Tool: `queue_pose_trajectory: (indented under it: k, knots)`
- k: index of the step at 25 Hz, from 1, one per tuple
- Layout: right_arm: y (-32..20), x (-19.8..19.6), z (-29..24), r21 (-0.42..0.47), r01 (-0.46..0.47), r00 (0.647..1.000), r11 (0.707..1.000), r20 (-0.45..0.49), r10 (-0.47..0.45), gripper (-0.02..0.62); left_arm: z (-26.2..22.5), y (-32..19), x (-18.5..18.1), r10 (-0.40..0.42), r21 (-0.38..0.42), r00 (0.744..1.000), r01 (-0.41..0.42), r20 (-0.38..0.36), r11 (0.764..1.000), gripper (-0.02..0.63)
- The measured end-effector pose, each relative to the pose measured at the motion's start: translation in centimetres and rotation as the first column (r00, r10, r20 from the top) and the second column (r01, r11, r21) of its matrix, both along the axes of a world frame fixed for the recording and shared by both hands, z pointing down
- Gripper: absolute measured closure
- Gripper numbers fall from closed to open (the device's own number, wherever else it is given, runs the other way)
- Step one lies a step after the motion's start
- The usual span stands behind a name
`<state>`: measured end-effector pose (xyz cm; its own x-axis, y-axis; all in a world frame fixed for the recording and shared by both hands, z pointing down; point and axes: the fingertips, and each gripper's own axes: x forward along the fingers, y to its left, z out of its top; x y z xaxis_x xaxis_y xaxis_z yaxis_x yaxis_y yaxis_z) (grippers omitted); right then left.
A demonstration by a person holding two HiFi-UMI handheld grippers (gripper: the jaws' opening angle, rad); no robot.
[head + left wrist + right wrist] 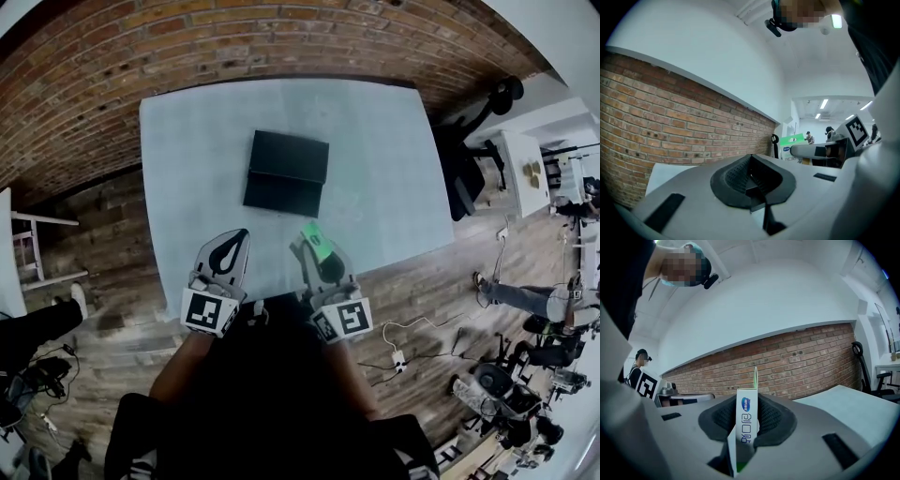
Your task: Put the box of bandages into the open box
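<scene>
The black open box (286, 173) lies flat in the middle of the pale table (178, 141). My right gripper (317, 251) is held over the table's near edge, tilted upward, shut on the box of bandages (317, 241). In the right gripper view this white and green box (746, 423) stands on edge between the pads. My left gripper (232, 249) is beside it on the left, shut with nothing in it; its black pads (740, 176) meet. In the left gripper view the bandage box (793, 140) shows green at the right.
A brick wall (187, 47) runs behind the table. A black office chair (469, 155) stands at the table's right, with a white side table (525, 169) beyond it. Cables and gear litter the wooden floor (412, 309).
</scene>
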<state>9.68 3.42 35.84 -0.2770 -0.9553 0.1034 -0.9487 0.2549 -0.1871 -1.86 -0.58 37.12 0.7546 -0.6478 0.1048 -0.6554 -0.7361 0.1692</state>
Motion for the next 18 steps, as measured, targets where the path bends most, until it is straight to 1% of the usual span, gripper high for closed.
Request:
queue_pose_trajectory:
  k: [3,6,10,14,18]
  knots:
    - [-1.1,0.9,1.3,-0.025,0.013,1.0,1.0,0.006,-0.013,0.492,1.0,-0.8,1.0,0.003,-0.008,1.0,-0.002,0.023,1.0,0.575]
    - [-2.3,1.5,2.7,-0.052,0.039,0.999,0.998,0.011,-0.038,0.492,1.5,-2.0,1.8,-0.017,-0.012,0.999,0.017,0.029,1.0,0.575]
    - [-3.7,2.9,4.9,-0.098,0.083,0.996,0.992,-0.006,-0.084,0.492,3.6,-2.7,3.4,-0.001,-0.049,0.999,0.004,0.054,0.999,0.575]
    - [-5.6,3.8,6.9,-0.131,0.104,0.994,0.986,-0.005,-0.105,0.492,4.2,-4.3,4.3,-0.029,-0.042,0.998,0.032,0.061,0.999,0.575]
    - [-6.6,4.6,9.4,-0.16,0.112,0.992,0.981,-0.041,-0.12,0.492,5.7,-4.9,4.9,-0.053,-0.087,0.997,0.058,0.059,0.995,0.575]
